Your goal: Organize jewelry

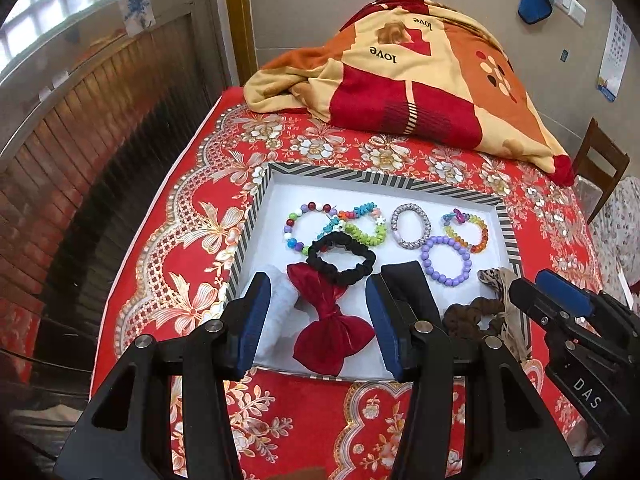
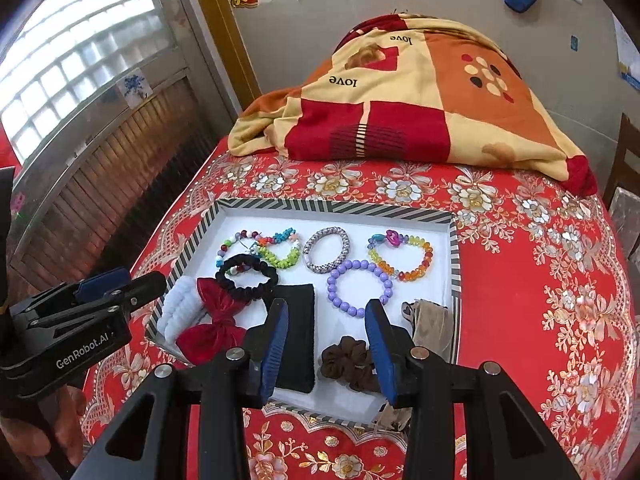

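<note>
**Tray nearly sorted**

Both grippers, left (image 1: 316, 324) and right (image 2: 326, 344), hover spread and empty over the tray's (image 2: 454, 268) near edge. Hair pieces line the front (bow (image 1: 330, 320), scrunchie (image 2: 348, 362)); bracelets (image 2: 360, 286) lie behind. Only the black band (image 1: 342, 258) straddles both rows.

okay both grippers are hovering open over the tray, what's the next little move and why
Probably lower the left gripper onto the red bow and close. Its open jaws already straddle the bow, which lies crooked at the tray's near edge, with the black scrunchie overlapping its top, while the bracelets behind sit in a row. The right gripper hangs open over the brown scrunchie, holding nothing.
</note>
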`<state>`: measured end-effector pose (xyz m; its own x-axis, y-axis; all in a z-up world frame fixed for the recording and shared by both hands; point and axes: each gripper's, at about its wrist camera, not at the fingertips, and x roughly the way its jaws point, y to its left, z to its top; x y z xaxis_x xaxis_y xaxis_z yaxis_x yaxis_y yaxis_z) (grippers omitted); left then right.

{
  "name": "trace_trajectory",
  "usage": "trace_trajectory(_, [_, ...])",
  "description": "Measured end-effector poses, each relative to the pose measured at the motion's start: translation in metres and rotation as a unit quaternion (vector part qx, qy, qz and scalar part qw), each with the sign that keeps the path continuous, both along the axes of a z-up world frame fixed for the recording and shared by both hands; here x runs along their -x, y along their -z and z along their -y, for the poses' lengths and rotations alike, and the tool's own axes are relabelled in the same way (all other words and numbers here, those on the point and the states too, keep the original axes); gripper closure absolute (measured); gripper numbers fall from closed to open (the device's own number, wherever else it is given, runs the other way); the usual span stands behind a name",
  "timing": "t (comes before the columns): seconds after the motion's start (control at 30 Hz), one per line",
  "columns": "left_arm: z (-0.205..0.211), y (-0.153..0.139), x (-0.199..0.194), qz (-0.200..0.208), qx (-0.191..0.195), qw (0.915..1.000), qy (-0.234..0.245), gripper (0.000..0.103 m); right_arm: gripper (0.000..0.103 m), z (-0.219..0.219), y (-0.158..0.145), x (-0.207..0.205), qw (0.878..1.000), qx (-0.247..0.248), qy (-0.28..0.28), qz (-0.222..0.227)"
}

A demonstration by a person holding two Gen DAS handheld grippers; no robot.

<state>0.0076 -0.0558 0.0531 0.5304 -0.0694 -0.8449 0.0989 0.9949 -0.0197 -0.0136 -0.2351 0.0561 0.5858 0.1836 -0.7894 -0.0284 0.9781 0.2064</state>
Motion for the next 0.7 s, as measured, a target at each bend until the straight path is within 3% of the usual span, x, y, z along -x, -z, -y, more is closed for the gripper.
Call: trace_trajectory(0.7, [0.0041, -0.0033, 0.0052, 0.002, -0.003, 1.0, 0.001, 0.054, 0.065, 0.003, -0.0003, 0.0034, 1.0, 0.009, -0.002, -0.009])
